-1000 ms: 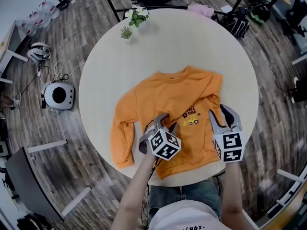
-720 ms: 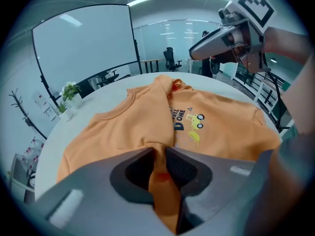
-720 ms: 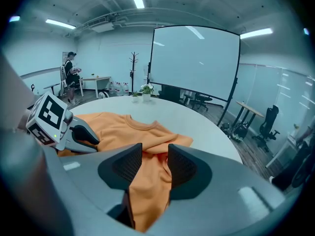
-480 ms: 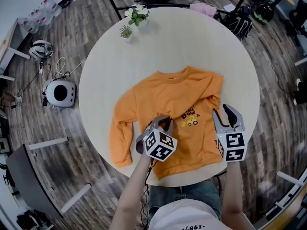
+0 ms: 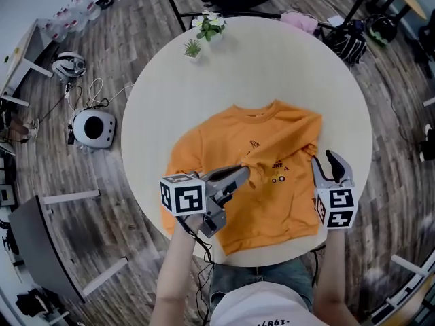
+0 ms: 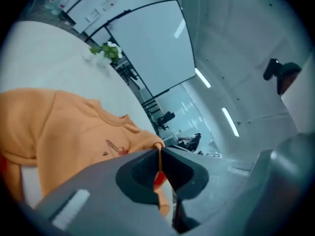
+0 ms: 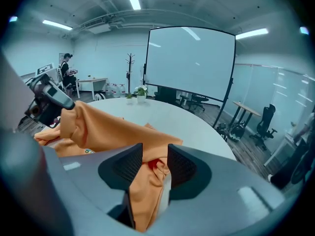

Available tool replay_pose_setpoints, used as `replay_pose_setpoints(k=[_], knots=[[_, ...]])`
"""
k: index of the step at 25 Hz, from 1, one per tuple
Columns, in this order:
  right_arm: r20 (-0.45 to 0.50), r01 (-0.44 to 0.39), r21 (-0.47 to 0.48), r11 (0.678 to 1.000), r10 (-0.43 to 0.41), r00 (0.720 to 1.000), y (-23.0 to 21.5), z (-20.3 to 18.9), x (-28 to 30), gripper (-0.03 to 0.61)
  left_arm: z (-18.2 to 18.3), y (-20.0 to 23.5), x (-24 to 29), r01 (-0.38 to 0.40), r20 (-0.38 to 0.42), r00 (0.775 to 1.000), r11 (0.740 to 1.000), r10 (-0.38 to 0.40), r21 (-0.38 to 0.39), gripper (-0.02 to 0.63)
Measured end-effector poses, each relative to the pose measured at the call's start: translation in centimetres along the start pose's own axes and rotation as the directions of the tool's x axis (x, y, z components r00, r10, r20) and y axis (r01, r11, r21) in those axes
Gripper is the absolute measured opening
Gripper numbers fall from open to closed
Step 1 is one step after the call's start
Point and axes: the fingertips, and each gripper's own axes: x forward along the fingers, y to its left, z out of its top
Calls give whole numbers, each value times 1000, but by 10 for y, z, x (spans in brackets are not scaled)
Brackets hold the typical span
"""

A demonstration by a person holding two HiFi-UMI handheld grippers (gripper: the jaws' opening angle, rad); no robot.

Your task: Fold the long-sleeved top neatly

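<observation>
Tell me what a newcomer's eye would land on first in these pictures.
The bright orange top dominates, spread across the near half of the round pale table. The left gripper is shut on a raised fold near the top's middle. The right gripper pinches bunched fabric at its right edge.

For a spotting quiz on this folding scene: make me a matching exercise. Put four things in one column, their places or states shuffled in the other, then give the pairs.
1. left gripper
2. right gripper
3. potted plants
4. white round device

A. on the wooden floor, beside the table
B. at the orange top's right edge, cloth bunched between its jaws
C. at the table's far edge
D. over the orange top's middle, jaws pinching a thin fold

Pairs: 1-D, 2-B, 3-C, 4-A.
</observation>
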Motion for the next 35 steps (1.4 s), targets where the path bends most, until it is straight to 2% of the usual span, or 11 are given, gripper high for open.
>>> replay_pose_setpoints(k=[3, 5, 12, 16, 18, 22, 27, 29, 32, 35], knots=[[0, -3, -1, 1000, 3, 1000, 3, 0, 2, 186, 5, 60, -16, -191, -33, 981, 981, 189, -36, 20], [-6, -5, -5, 1000, 5, 1000, 5, -1, 3, 186, 7, 87, -22, -271, -59, 962, 962, 268, -37, 20], [-20, -14, -8, 1000, 14, 1000, 8, -3, 9, 186, 29, 122, -20, -379, -59, 924, 925, 377, -32, 26], [-25, -13, -12, 1000, 13, 1000, 10, -3, 12, 186, 42, 139, -26, -451, -39, 892, 892, 450, -23, 71], [-25, -12, -15, 1000, 12, 1000, 11, -2, 13, 187, 46, 143, -31, -468, -25, 884, 883, 468, -25, 103], [-15, -26, -23, 999, 25, 1000, 17, 4, 15, 187, 53, 142, -43, -471, 13, 882, 881, 472, -39, 103], [16, -60, -67, 996, 62, 998, 34, 23, 15, 189, 64, 119, -65, -465, 98, 880, 885, 465, -26, 103], [37, -82, -91, 992, 86, 996, 46, 34, 16, 189, 67, 110, -78, -483, 139, 867, 876, 478, 0, 103], [68, -114, -136, 984, 124, 990, 69, 51, 14, 189, 68, 94, -101, -531, 202, 835, 845, 511, 58, 103], [100, -155, -179, 972, 174, 980, 100, 71, 12, 189, 63, 79, -126, -553, 257, 814, 831, 522, 65, 100]])
